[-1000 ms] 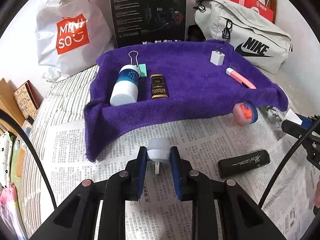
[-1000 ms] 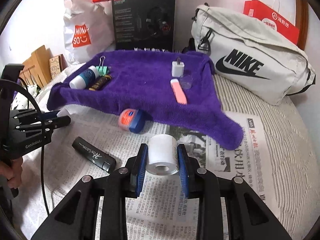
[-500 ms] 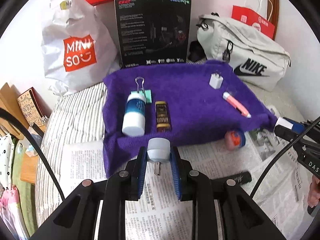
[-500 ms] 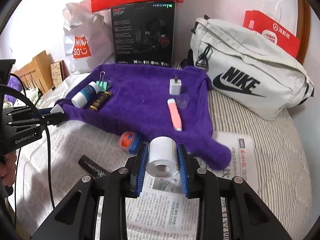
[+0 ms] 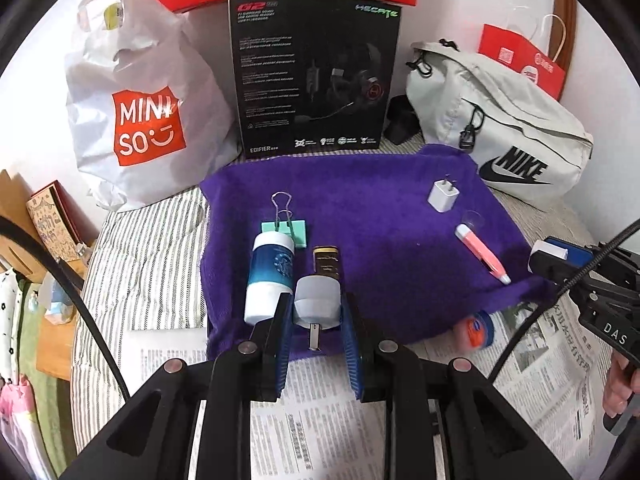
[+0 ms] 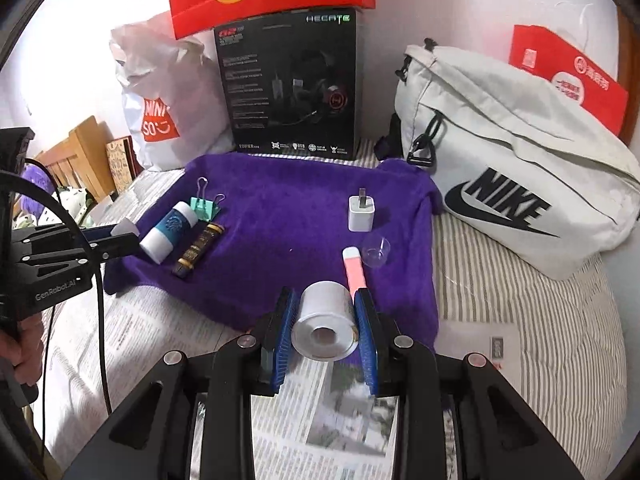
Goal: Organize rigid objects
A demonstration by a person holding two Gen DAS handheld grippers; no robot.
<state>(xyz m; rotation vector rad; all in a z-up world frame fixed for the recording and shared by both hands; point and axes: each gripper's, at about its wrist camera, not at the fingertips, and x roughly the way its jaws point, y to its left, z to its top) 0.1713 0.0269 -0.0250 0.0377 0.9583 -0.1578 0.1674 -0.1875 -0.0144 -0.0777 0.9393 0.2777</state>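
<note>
A purple towel (image 5: 372,216) (image 6: 288,216) lies on the bed. On it lie a white-and-blue bottle (image 5: 269,276), a green binder clip (image 5: 289,229), a dark tube (image 5: 327,262), a white charger (image 5: 443,196) and a pink pen (image 5: 482,253). My left gripper (image 5: 316,316) is shut on a white plug adapter (image 5: 317,305), held over the towel's near edge beside the bottle. My right gripper (image 6: 323,322) is shut on a white tape roll (image 6: 325,326), held over the towel's near edge by the pink pen (image 6: 355,274).
Newspaper (image 5: 328,424) covers the bed in front of the towel. An orange-and-blue tin (image 5: 478,328) lies on it by the towel's edge. A Miniso bag (image 5: 136,112), a black headset box (image 5: 316,76) and a Nike bag (image 5: 500,140) stand behind the towel.
Both grippers have moved forward from over the newspaper to the towel's near edge, each still holding its object. The black stick on the newspaper has dropped out of view.
</note>
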